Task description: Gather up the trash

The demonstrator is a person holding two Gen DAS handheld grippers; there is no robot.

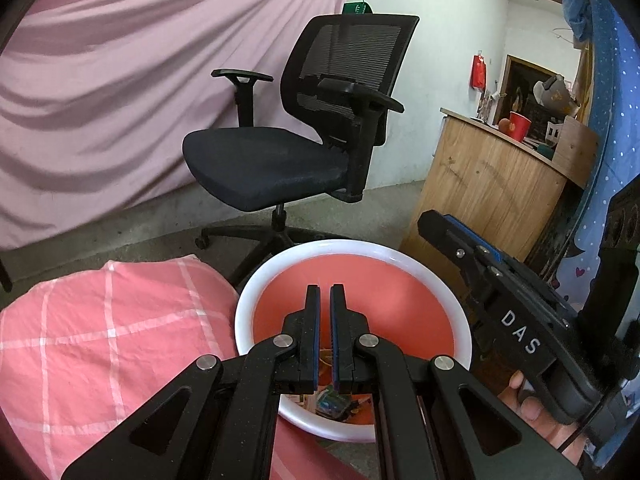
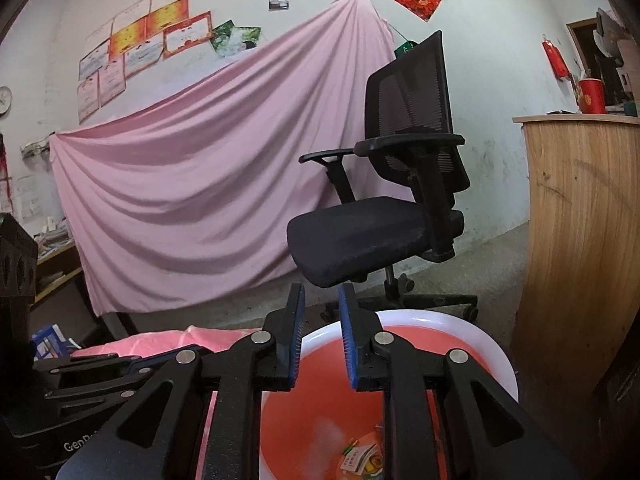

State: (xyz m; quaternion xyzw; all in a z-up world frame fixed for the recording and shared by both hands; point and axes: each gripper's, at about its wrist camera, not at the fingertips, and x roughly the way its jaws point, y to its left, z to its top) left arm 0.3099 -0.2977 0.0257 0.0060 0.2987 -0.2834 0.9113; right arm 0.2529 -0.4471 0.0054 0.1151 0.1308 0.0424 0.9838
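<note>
Trash [image 2: 360,458] few scraps in one bin [image 1: 280,280]; left tongs [image 1: 325,300] together, right tongs [image 2: 322,304] apart, both empty.

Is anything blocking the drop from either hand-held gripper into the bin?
Nothing visible. The left hand-held gripper and right hand-held gripper sit over the open bin, empty; wrappers lie at the bottom.
</note>
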